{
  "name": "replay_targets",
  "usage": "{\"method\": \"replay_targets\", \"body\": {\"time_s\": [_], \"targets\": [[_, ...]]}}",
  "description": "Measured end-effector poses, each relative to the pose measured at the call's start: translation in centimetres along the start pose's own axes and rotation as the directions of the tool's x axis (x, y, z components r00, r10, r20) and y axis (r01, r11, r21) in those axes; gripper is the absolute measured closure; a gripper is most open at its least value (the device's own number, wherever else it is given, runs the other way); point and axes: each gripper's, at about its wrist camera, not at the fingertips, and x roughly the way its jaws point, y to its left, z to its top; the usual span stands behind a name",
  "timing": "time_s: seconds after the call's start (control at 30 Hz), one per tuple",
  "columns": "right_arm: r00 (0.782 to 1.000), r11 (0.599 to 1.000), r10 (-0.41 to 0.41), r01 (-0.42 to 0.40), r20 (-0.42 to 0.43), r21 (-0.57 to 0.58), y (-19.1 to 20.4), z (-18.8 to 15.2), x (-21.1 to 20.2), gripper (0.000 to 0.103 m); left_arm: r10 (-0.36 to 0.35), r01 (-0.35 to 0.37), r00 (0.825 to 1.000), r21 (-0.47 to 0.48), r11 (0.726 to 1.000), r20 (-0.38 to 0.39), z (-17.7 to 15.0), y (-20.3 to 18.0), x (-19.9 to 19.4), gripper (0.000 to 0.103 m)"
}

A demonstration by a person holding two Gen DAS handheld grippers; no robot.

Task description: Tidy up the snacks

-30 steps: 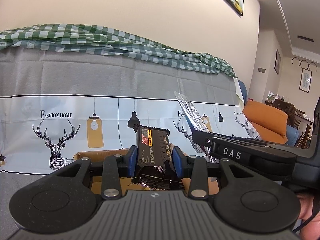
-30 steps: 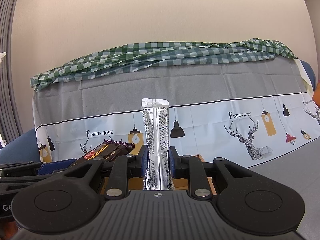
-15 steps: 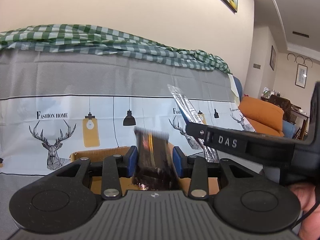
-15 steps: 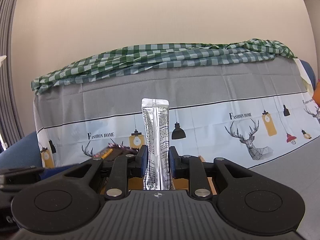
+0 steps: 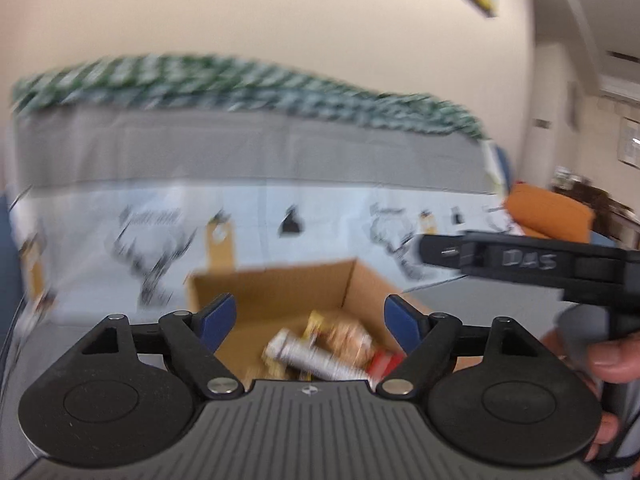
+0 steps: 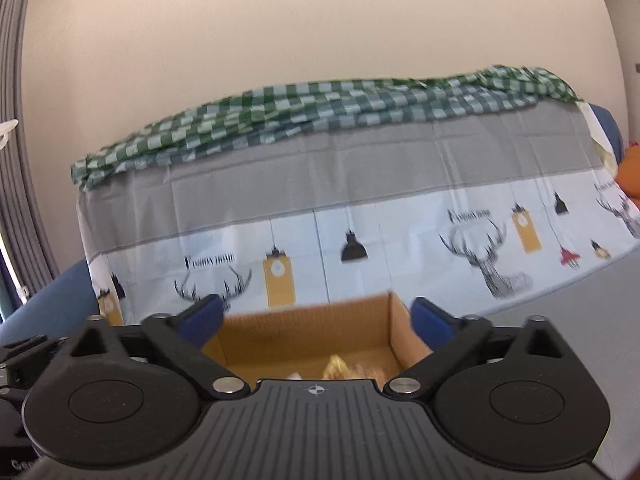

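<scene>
Snacks (image 5: 320,354) lie loose in the open cardboard box (image 5: 280,292), on its floor toward the 5 o'clock corner: a silver-white tube-like pack (image 5: 308,356) lies slanted w/ its far end at 10 o'clock, a tan/orange bag (image 5: 348,340) just beside it at 1 o'clock, a red pack (image 5: 382,362) touching at 3 o'clock, yellow wrappers (image 5: 314,320) behind. All blurred, so labels can't be read. From the right wrist cam only a yellow-gold wrapper (image 6: 338,366) & bits of others peek over the gripper body, same box (image 6: 304,332).

Left gripper (image 5: 310,318): blue pads wide apart, jaws opening, nothing between them; box & snacks sit below the gap. Right gripper (image 6: 316,318): pads spread fully, jaws opening, nothing between them; box interior shows thru the gap. Neither touches a snack.

In the left wrist view the right gripper's black body, marked "DAS", juts in from 3 o'clock, w/ the person's hand (image 5: 612,360) wrapped on its handle at 4 o'clock.

Box rests on a grey surface (image 6: 580,300). Behind it at 12 o'clock hangs a cloth (image 6: 400,240) printed w/ deer heads, lamps & lettering, grey band above. A green-white checked cloth (image 6: 340,108) is bunched along the top. Beige wall (image 6: 280,32) behind. Orange cushion (image 5: 548,216) at 3 o'clock in the left view; grey curtain (image 6: 20,180) at 9 o'clock in the right.
</scene>
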Motion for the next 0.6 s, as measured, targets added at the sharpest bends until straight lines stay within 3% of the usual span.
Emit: {"method": "replay_targets", "body": {"time_s": [0.07,0.2,0.27,0.43,0.6], "targets": [[0.999,1.0,-0.03,0.03,-0.031,0.003,-0.7,-0.9,-1.1,0.001,0.019,-0.023,0.998,-0.053,0.998,-0.066,-1.2,-0.2,-0.5,0.016],[0.992,0.997,-0.072,0.07,-0.101,-0.027,-1.5,-2.9,-1.9,0.001,0.066,-0.072,0.983,-0.029,0.997,-0.169,-2.4,-1.5,-0.2,0.0],[0.985,0.996,-0.084,0.079,-0.147,-0.043,-1.6,-3.6,-1.4,0.001,0.036,-0.039,0.979,-0.016,0.999,-0.199,-2.3,-1.8,0.3,0.001],[0.966,0.997,-0.078,0.07,-0.247,-0.044,-1.6,-4.3,0.4,0.001,0.136,-0.151,0.961,-0.048,0.987,-0.239,-2.7,-1.4,1.5,0.001],[0.961,0.995,-0.091,0.076,-0.26,-0.068,-1.6,-4.4,0.9,0.001,0.14,-0.184,0.942,-0.121,0.975,-0.306,-2.9,0.1,2.1,0.001]]}}
